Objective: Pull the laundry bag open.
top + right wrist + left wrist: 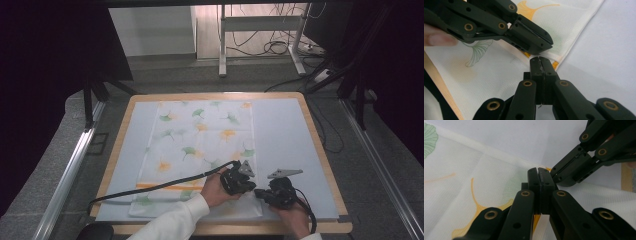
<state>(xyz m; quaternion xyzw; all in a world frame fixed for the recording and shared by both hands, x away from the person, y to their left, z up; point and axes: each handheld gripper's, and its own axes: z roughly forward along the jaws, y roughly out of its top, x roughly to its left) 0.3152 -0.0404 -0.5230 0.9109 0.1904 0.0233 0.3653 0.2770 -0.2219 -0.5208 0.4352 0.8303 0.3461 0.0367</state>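
Left gripper [541, 176] and right gripper [541, 65], jaws pressed together, tips nearly meeting at cloth [200, 145] corner beneath them; cloth spread flat ahead on table [285, 135]; no fold begun, corner apparently not yet lifted.

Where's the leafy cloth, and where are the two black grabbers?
leafy cloth [200, 135]: high view, on its printed middle.
left gripper [539, 173]: left gripper view, at the tips of its closed jaws.
right gripper [539, 61]: right gripper view, at the tips of its closed jaws, by the cloth's corner.
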